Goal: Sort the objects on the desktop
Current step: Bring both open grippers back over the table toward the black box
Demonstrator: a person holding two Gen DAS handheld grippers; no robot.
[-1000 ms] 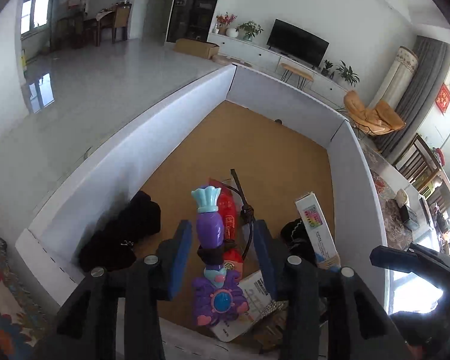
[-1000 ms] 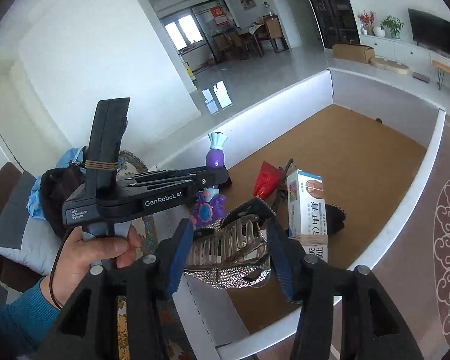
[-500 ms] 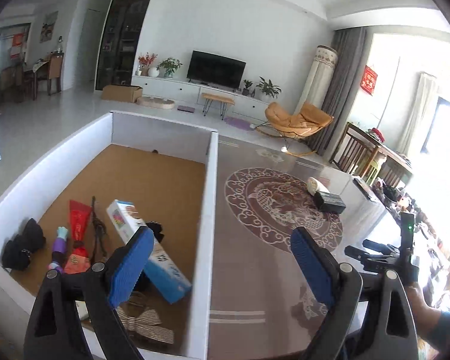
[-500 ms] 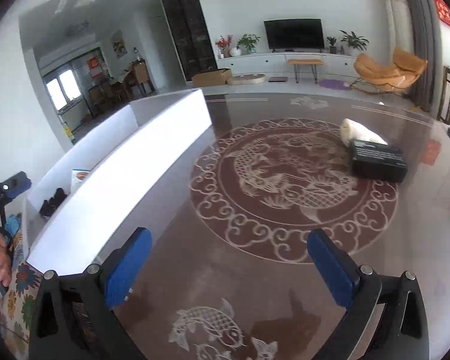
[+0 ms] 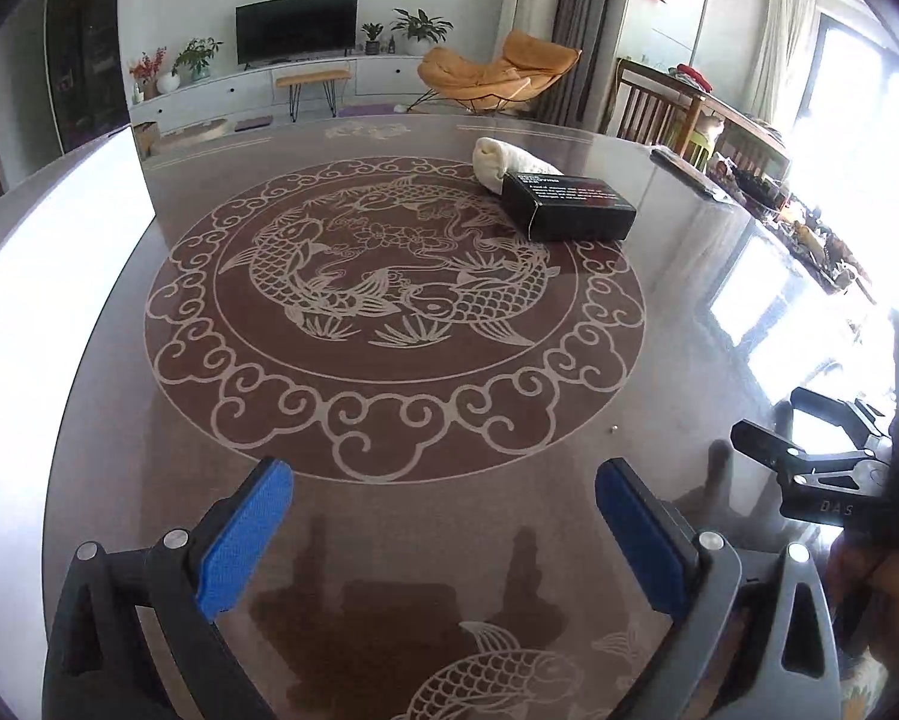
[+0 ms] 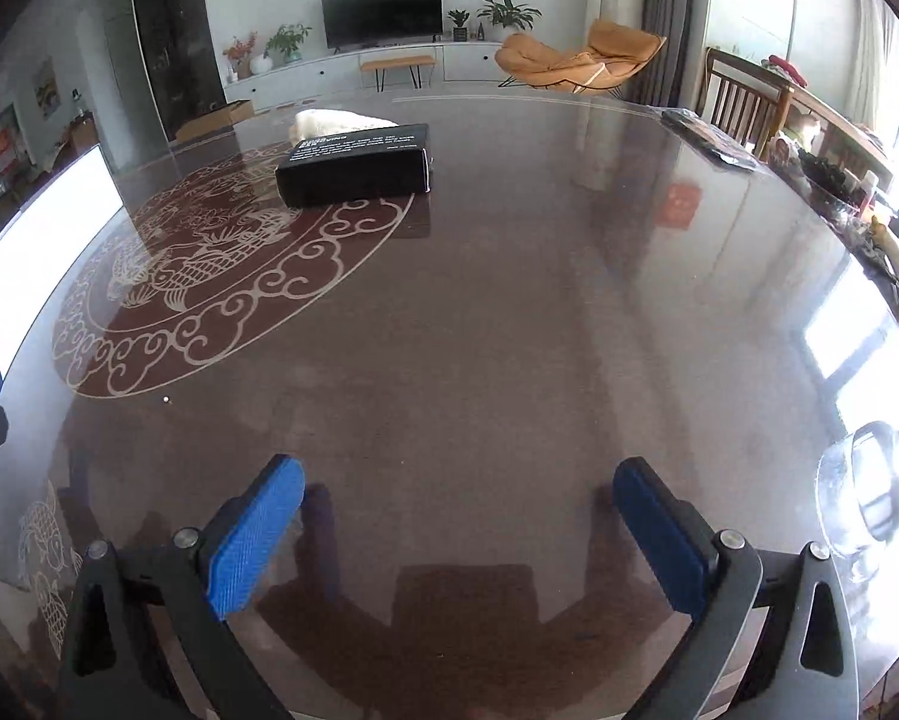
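Observation:
A black box (image 5: 569, 213) lies on the brown table far ahead, with a rolled white towel (image 5: 506, 159) just behind it. Both also show in the right wrist view, the box (image 6: 356, 165) and the towel (image 6: 338, 119). My left gripper (image 5: 443, 522) is open and empty, low over the table's near part. My right gripper (image 6: 458, 528) is open and empty too, over bare tabletop. The white wall of the sorting box (image 5: 59, 240) stands at the left. Its contents are hidden.
The round table (image 5: 389, 438) carries a fish medallion pattern. A small white speck (image 6: 165, 400) lies on it. A dark flat object (image 6: 707, 138) lies at the far right edge. A glass item (image 6: 857, 492) stands at the right rim. The other gripper's body (image 5: 827, 468) shows at right.
A second ago the left gripper held a purple toy and the right a rhinestone hair clip over the box. Both let go, opened wide, and swung right over the table.

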